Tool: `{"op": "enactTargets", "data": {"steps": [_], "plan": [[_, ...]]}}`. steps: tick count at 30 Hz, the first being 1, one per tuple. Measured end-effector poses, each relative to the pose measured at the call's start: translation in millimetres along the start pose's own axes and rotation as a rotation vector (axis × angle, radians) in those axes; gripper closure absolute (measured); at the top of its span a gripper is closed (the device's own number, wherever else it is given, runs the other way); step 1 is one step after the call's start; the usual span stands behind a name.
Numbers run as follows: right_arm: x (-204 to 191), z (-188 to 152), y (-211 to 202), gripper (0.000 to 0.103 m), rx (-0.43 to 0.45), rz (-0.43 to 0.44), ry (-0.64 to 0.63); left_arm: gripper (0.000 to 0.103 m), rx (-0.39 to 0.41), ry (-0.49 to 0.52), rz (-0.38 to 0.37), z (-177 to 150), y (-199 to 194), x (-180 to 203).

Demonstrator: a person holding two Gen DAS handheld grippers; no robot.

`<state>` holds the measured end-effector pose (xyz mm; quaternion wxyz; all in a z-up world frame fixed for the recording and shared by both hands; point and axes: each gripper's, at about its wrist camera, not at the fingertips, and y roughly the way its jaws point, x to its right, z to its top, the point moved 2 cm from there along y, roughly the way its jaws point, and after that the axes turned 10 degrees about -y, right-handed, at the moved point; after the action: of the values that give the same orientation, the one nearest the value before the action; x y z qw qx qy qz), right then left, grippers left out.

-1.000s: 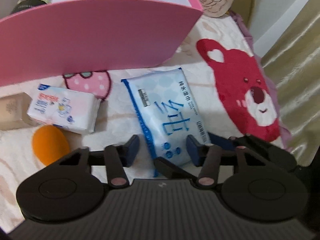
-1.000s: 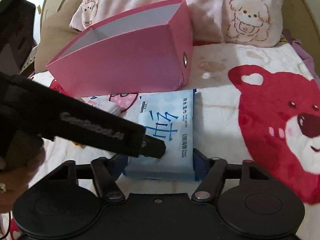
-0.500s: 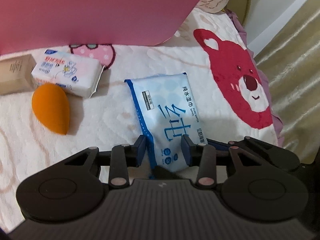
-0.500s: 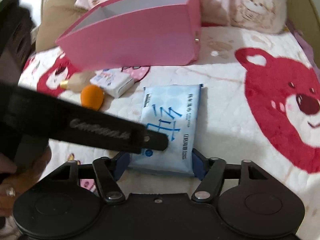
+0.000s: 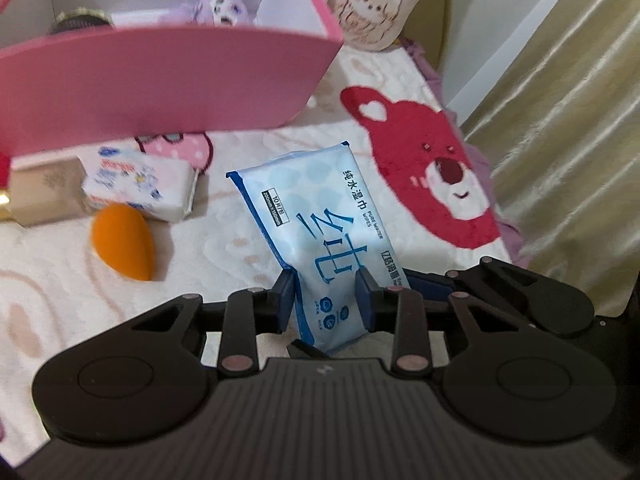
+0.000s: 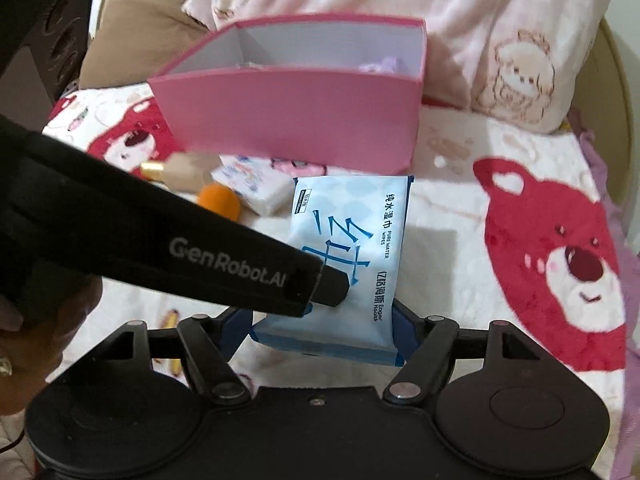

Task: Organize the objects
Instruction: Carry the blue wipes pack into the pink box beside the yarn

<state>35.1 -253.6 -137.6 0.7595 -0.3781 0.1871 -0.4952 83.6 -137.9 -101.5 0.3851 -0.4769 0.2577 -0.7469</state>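
Blue wet-wipes pack (image 5: 320, 236) held at its near end by both tools, far end tilted up off the bear-print blanket (image 5: 224, 248). Left hand-held gripper (image 5: 326, 294) clamped narrow on the pack's near end, blue pads pressing both long sides. Right hand-held gripper (image 6: 324, 326) set much wider across the pack's bottom edge, pads against the two corners, gripping it. In the right wrist view the left tool's black body crosses the frame diagonally, tip resting on the pack face; a person's hand (image 6: 24, 344) with a ring shows at the left edge. Pink storage box (image 5: 160, 92) stands on the blanket behind the pack, open top, purple plush toy (image 5: 224, 10) inside. Left of the pack, apart from it: small tissue packet (image 5: 140, 184), orange makeup sponge (image 5: 124, 248) just in front of it, beige bottle (image 5: 44, 192) touching the packet's left side. Cartoon pillow (image 6: 500, 40) behind the box; curtain (image 5: 568, 120) on the right.
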Motion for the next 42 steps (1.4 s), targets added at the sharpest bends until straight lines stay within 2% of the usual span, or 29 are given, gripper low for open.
{"op": "enactTargets", "data": {"steps": [3, 9, 13, 18, 23, 29, 34, 39, 42], "plan": [[-6.9, 11.9, -16.0, 0.027, 0.031, -0.013, -0.001, 0.072, -0.034, -0.021, -0.027, 7.9, -21.0, 2.2], [-13.2, 37.6, -39.5, 0.027, 0.093, -0.002, -0.006, 0.072, 0.041, -0.002, -0.031, 20.5, -61.7, 7.1], [-17.6, 57.9, -48.9, 0.031, 0.128, 0.005, 0.001, 0.072, 0.076, 0.015, -0.025, 34.5, -85.0, 7.0], [-21.3, 93.9, -54.9, 0.032, 0.167, 0.001, -0.034, 0.072, 0.122, 0.011, -0.028, 68.2, -109.7, 1.6], [-10.5, 137.8, -50.0, 0.036, 0.172, 0.047, 0.004, 0.072, 0.155, 0.068, 0.002, 102.9, -121.3, -3.9], [7.3, 185.4, -22.1, 0.037, 0.146, 0.06, 0.03, 0.072, 0.117, 0.042, 0.017, 164.3, -103.4, -26.2], [25.5, 205.4, 29.5, 0.039, 0.085, 0.076, 0.067, 0.072, 0.03, 0.016, 0.07, 202.6, -58.3, -44.8], [37.0, 204.1, 84.0, 0.04, 0.017, 0.083, 0.119, 0.072, -0.052, -0.035, 0.096, 218.3, -7.2, -70.0], [38.5, 197.3, 102.6, 0.041, -0.016, 0.059, 0.122, 0.072, -0.055, -0.009, 0.091, 215.9, 13.5, -76.1]]}}
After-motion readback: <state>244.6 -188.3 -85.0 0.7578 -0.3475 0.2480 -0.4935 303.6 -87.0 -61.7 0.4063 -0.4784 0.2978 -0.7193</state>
